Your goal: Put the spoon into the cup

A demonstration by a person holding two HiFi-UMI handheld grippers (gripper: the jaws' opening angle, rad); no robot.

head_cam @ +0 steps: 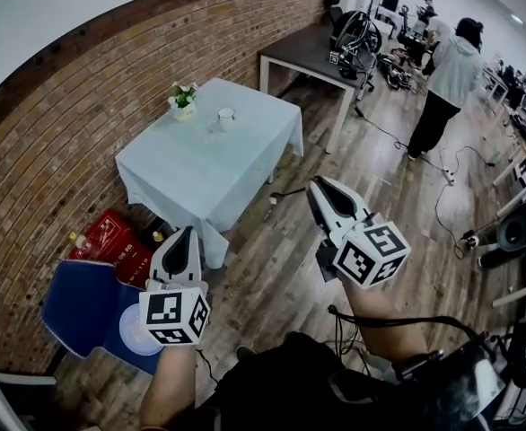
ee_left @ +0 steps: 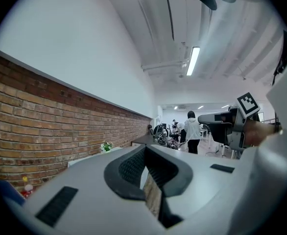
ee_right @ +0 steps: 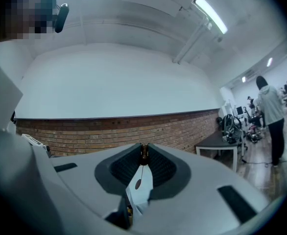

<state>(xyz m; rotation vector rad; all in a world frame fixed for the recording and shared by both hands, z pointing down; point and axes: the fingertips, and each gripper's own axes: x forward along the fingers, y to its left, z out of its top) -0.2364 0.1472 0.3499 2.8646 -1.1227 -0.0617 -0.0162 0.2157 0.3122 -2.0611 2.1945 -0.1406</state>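
A table with a pale blue cloth [head_cam: 245,164] stands by the brick wall, a few steps ahead of me. On it are a small clear cup [head_cam: 226,117] and a potted plant [head_cam: 183,100]. The spoon is too small to make out there. My left gripper [head_cam: 188,233] hangs over the floor short of the table's near corner, with its jaws together and nothing in them. My right gripper [head_cam: 318,189] is held level to the right of the table, also empty with its jaws together. The left gripper view shows the left gripper [ee_left: 144,151], the plant [ee_left: 106,146] and the right gripper [ee_left: 203,119]. Only a thin slit shows between the jaws of the right gripper [ee_right: 143,152].
A dark table [head_cam: 312,50] with gear stands further along the wall. A person in a grey hoodie [head_cam: 450,70] stands beyond it. A red crate [head_cam: 110,239] and a blue chair [head_cam: 88,308] sit by the wall at my left. Cables and a power strip [head_cam: 446,176] lie on the wooden floor.
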